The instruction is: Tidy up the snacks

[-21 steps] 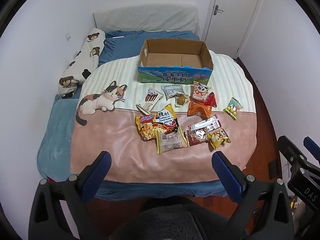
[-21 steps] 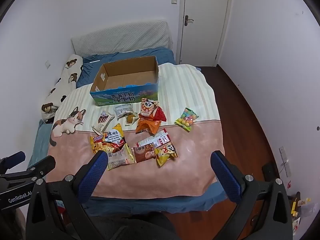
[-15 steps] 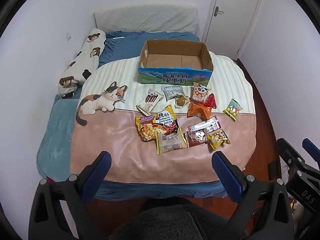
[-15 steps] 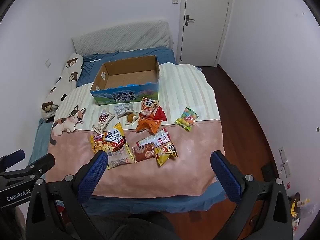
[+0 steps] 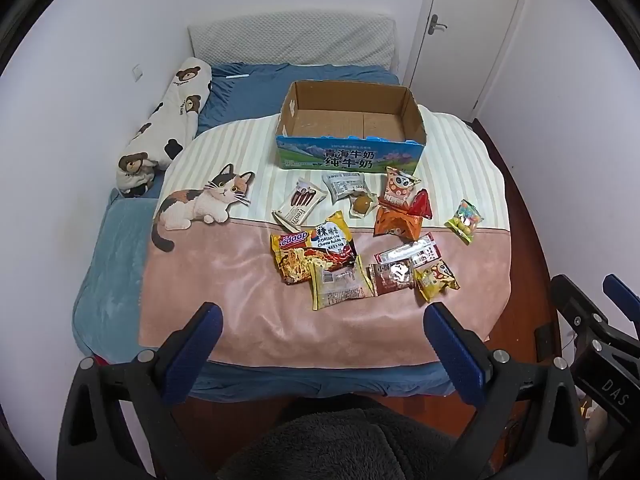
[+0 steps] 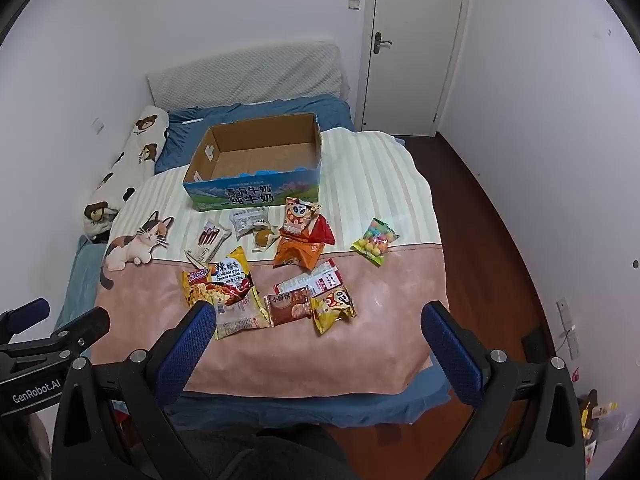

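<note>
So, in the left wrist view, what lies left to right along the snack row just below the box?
White chocolate-stick packet → clear grey-label wrapper → orange panda-print bag → clear bag of colourful candy balls.

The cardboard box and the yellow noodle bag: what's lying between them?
Between the cardboard box and the yellow noodle bag, the left wrist view shows a chocolate stick packet and a grey wrapped snack.

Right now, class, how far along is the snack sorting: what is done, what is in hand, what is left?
Done: nothing; the cardboard box is empty. In hand: nothing; the left gripper and right gripper are open above the blanket's near edge. Left: every packet, such as the noodle packet and candy bag, lies loose on the blanket.
</note>
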A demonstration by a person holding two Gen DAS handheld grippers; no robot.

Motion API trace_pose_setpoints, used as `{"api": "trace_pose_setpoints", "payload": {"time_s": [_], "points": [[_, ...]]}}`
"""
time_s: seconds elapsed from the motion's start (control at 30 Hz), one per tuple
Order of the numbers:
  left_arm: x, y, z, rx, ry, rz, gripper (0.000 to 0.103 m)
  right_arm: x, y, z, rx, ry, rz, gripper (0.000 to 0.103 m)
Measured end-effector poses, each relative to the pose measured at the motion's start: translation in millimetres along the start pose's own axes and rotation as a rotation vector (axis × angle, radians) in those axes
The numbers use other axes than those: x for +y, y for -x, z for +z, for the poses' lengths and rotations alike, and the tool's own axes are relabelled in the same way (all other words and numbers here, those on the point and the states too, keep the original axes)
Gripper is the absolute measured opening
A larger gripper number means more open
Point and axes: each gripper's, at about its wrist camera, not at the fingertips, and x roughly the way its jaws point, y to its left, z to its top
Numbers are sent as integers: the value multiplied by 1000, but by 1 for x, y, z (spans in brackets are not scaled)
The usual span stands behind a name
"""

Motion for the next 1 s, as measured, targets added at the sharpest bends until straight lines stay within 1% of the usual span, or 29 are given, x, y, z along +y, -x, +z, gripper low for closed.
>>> {"api": "trace_pose_setpoints", "payload": {"time_s": [0.17,0.53,0.67,1.0], "points": [[-3,1,8,-5,-1,7,103,6,2,3,-3,13,1,103],[-1,1,3,-10,1,8,103,8,1,4,-5,15,-1,103],[3,3,10,-13,6,7,103,9,1,5,-5,17,1,103],[3,3,10,-11,5,5,103,10,1,5,-9,17,2,103]]}}
